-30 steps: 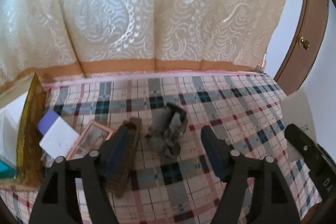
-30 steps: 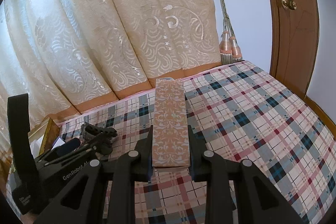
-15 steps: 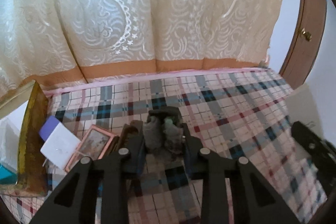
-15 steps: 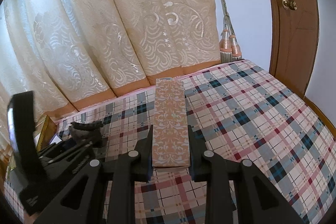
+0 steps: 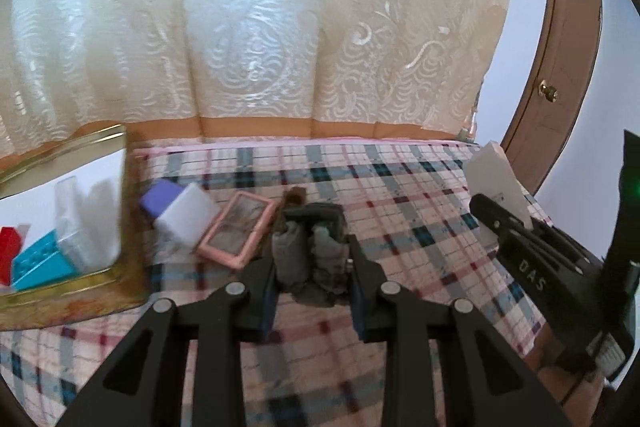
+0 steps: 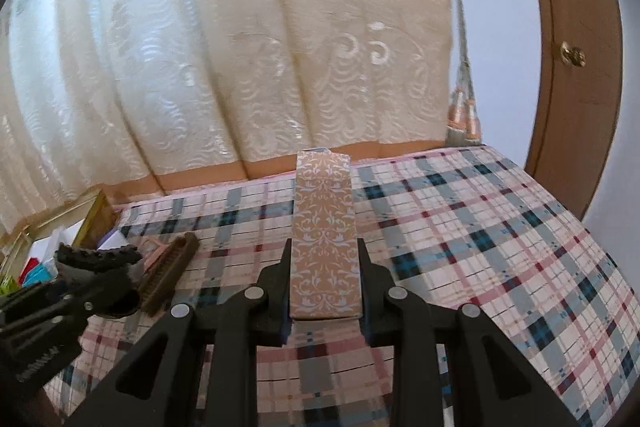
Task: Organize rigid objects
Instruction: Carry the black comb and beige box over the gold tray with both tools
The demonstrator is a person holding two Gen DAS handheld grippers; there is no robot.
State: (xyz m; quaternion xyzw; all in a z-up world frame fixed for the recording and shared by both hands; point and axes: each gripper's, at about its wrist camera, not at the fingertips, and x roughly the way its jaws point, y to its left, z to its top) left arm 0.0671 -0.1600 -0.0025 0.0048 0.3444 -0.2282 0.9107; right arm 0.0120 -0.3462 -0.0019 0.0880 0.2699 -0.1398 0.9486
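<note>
Plaid cloth (image 6: pixel 500 227) is covering the bed, running to a cream curtain (image 6: pixel 240 47). Left claw (image 5: pixel 312 267) is gripping a grey toy (image 5: pixel 308 251) beside the tray (image 5: pixel 124 227); right claw (image 6: pixel 324 291) is clamping a patterned box (image 6: pixel 324 227) above mid-bed.

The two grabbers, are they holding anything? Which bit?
Yes. The left gripper pinches the dark gray toy by its sides. The right gripper clamps the long patterned box by its near end.
</note>
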